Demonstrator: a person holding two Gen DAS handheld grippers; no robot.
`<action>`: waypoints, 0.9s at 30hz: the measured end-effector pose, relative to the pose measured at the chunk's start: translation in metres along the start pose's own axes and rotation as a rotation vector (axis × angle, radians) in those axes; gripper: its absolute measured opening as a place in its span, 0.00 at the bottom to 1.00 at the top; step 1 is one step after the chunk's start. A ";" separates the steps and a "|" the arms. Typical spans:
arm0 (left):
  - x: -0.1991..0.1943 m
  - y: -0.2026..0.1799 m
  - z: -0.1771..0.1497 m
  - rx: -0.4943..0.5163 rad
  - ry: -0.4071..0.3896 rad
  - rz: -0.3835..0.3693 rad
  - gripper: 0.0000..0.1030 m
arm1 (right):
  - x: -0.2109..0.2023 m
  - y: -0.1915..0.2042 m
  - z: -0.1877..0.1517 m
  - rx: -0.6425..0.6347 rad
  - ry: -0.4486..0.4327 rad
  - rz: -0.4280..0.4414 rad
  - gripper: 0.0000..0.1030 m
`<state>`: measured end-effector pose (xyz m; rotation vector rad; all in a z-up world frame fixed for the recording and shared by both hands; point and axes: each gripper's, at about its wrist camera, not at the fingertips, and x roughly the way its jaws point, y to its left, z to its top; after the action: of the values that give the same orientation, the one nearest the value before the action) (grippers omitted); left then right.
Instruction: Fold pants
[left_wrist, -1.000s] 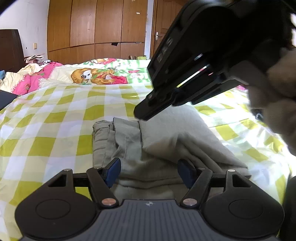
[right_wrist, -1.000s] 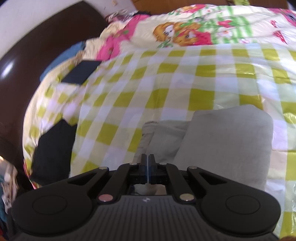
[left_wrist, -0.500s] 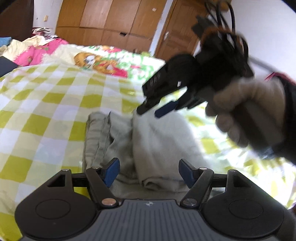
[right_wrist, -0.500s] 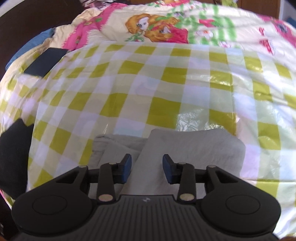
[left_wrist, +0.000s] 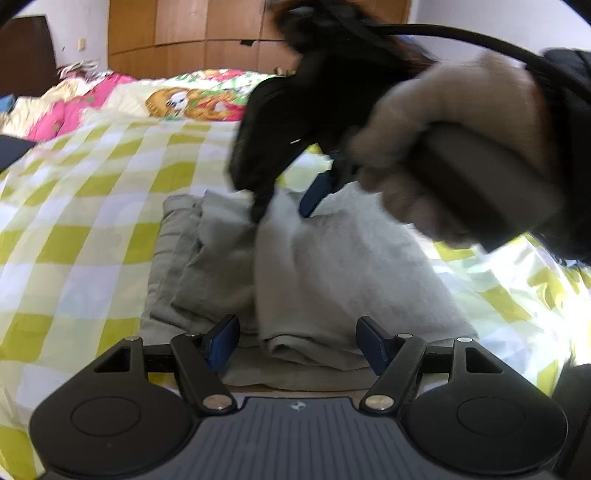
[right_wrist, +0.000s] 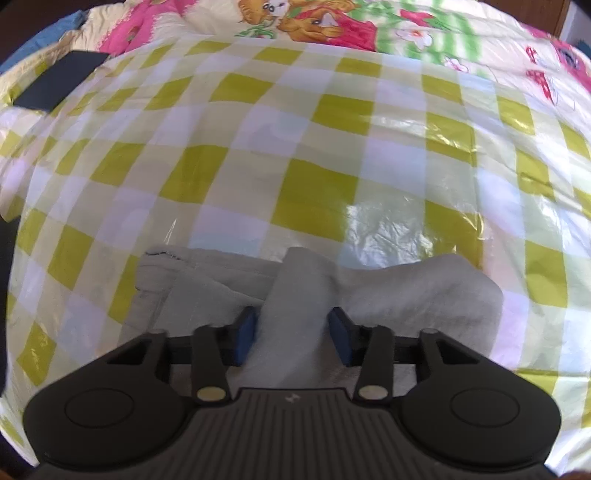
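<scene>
Your pants (left_wrist: 332, 280) lay on the bed (left_wrist: 92, 221) as a grey bundle, folded over on themselves, with a looser layered edge showing to the left and a raised ridge of cloth running up the middle. Your left hand-held gripper (left_wrist: 297, 341) was released, its blue pads spread wide at the near edge of the bundle and holding nothing. Your right hand-held gripper (right_wrist: 291, 334) was released too, its pads standing either side of that ridge without pinching it; from the left camera its tips (left_wrist: 282, 210) sat just at the cloth. The risk, as I judged it, was that closing on the ridge would catch only the top layer, so a lift would peel the fold open instead of carrying the whole stack. The bed cover looked glossy and slick, so the bundle could slide under a push and skew the edges. The uneven left layers could also splay if you dragged sideways. The right view was blurred, so exact contact was hard to tell.
</scene>
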<state>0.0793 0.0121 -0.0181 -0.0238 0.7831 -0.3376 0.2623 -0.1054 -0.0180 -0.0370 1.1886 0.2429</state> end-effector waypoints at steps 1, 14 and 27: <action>0.000 0.002 0.001 -0.014 0.003 -0.012 0.76 | -0.002 -0.002 0.000 0.005 0.006 0.015 0.20; -0.025 0.019 0.006 -0.086 -0.082 -0.089 0.24 | -0.057 0.002 -0.002 0.025 -0.088 0.167 0.05; -0.054 0.081 0.002 -0.233 -0.132 -0.033 0.24 | -0.041 0.064 0.015 -0.015 -0.081 0.267 0.05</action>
<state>0.0690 0.1049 0.0089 -0.2750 0.6883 -0.2716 0.2485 -0.0474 0.0321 0.1185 1.1094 0.4838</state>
